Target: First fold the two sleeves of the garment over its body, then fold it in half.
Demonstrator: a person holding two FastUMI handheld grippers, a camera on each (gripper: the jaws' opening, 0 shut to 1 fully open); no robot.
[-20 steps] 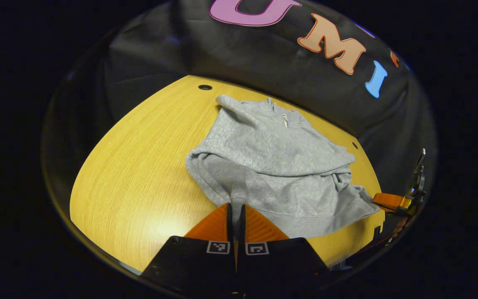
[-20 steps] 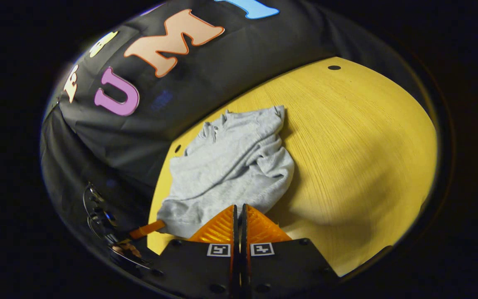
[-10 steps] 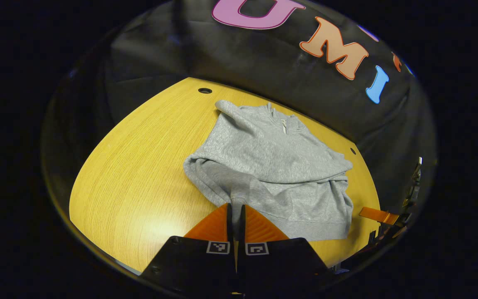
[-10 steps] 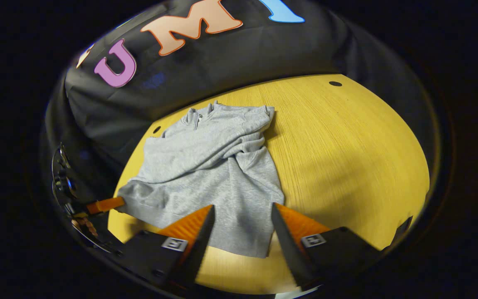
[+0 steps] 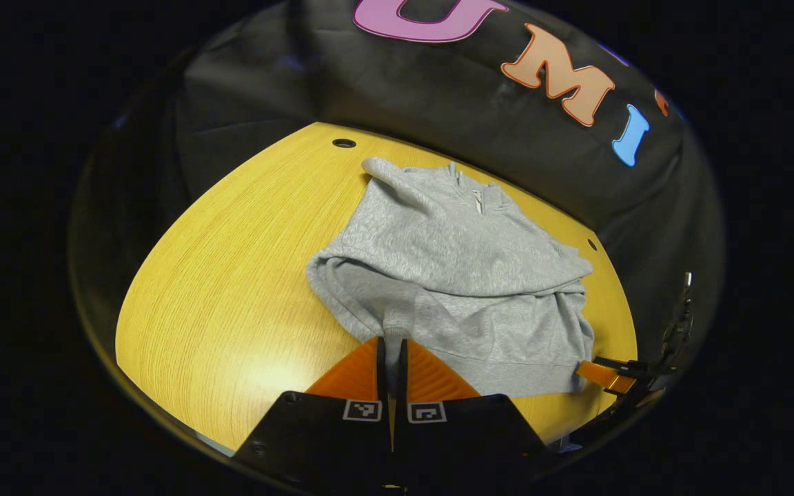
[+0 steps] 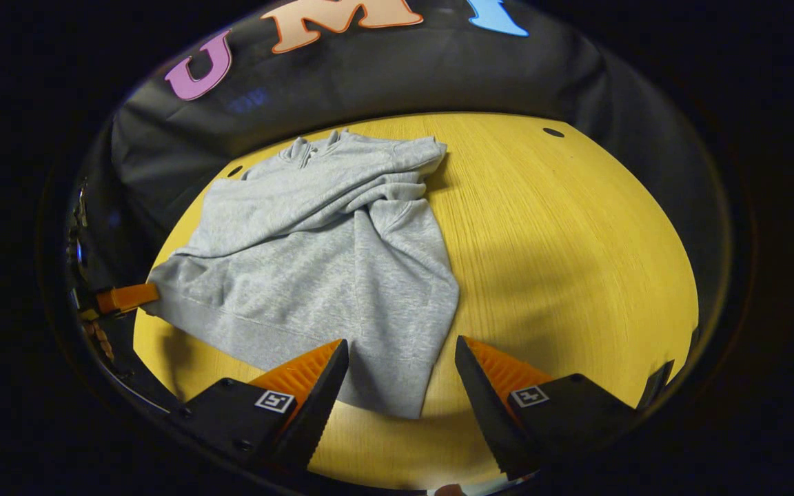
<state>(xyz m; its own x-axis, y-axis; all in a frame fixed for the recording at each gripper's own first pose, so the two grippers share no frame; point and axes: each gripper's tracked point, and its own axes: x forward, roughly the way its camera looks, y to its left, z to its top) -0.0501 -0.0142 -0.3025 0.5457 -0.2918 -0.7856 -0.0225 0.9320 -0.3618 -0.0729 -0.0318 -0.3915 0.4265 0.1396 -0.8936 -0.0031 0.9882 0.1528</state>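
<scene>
A grey sweatshirt (image 5: 452, 275) lies on the yellow wooden table (image 5: 231, 275), collar toward the wall, with sleeve fabric folded across its chest. My left gripper (image 5: 391, 344) is shut on a pinch of the hem at the garment's near edge. The right gripper view has the same sweatshirt (image 6: 314, 248) spread flat, its near hem corner lying between the fingers of my right gripper (image 6: 400, 355), which stands open and apart from the cloth. The left gripper (image 6: 125, 297) appears at the hem's far left corner. The right gripper (image 5: 607, 375) sits beside the hem's right corner.
The booth's black cloth wall rises right behind the table (image 6: 562, 241). Small dark holes (image 5: 344, 143) (image 6: 553, 132) mark the tabletop near its back edge. Bare wood stretches left of the garment in the left gripper view, and right of it in the right gripper view.
My right gripper opened and let go of the hem corner, which dropped flat onto the table, then drew back a little. The left gripper kept its hold and barely moved.
</scene>
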